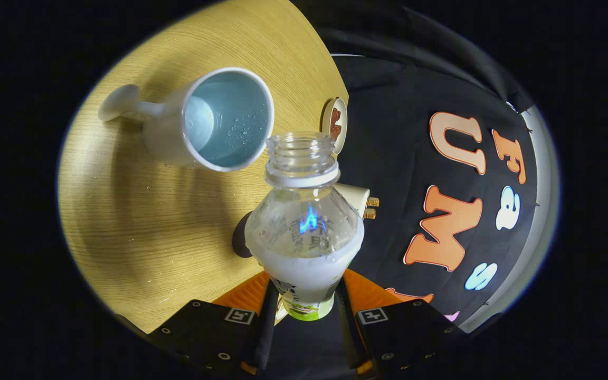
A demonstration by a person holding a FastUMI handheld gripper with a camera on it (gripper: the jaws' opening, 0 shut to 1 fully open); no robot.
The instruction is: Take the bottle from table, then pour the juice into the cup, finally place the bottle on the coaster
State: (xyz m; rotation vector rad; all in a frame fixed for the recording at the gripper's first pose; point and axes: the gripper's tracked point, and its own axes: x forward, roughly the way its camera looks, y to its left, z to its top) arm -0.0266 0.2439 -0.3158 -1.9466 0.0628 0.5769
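i see first the desk (140, 232), a round top of light wood with fine grain, and it appears tilted in my view. small drops of water lie on the wood near the claw. behind the desk hangs the black cloth wall of the booth (388, 132).

on the desk stands the cup (214, 119), a pale goblet with a stem and a round foot. its mouth faces toward me, and the inside is light blue with some drops on the wall.

the bottle (304, 232) is between the two fingers of the claw (304, 303), and both fingers press on its lower body. the bottle is clear plastic, open, without cap. a white liquid fills the lower part. its neck is just beside the rim of the cup.

beyond the neck, at the desk edge, i see the coaster (334, 124), small and round with a brown picture.
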